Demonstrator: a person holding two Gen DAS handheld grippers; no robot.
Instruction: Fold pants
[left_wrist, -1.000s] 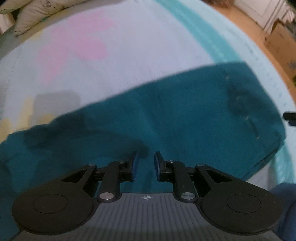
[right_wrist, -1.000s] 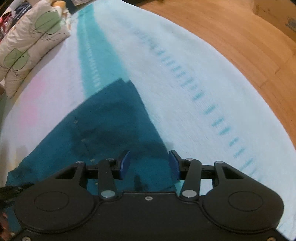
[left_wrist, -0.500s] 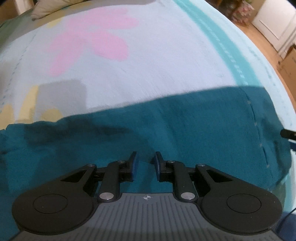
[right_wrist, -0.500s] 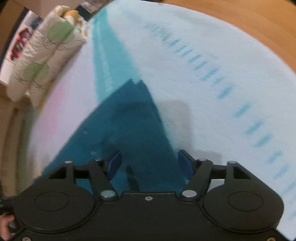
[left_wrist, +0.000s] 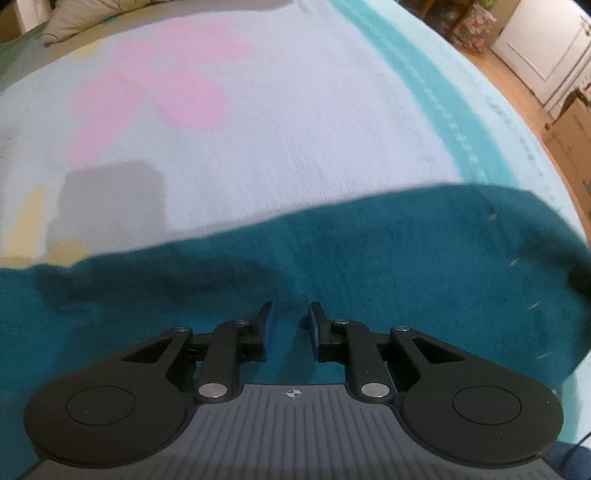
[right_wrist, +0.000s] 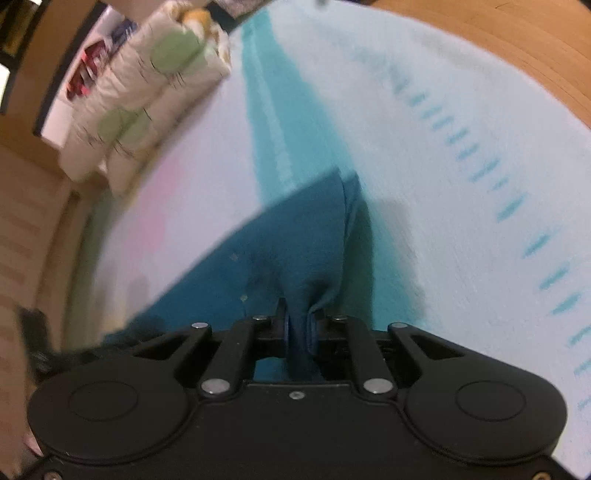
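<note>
The dark teal pants (left_wrist: 369, 258) lie across the pale bedspread (left_wrist: 295, 129). My left gripper (left_wrist: 291, 328) is open just above the pants, with nothing between its blue pads. In the right wrist view, my right gripper (right_wrist: 300, 325) is shut on a bunched fold of the pants (right_wrist: 288, 240) near their end edge, and the cloth rises into the jaws.
The bedspread has a pink flower print (left_wrist: 159, 96) and a turquoise stripe (left_wrist: 443, 92). Pillows (right_wrist: 147, 85) lie at the bed's far end. Wooden floor (right_wrist: 517, 37) and a cardboard box (left_wrist: 569, 122) are beyond the bed's edge.
My right gripper has closed from wide open onto the pants' edge and bunched the cloth. My left gripper stays open and has shifted slightly over the pants.
</note>
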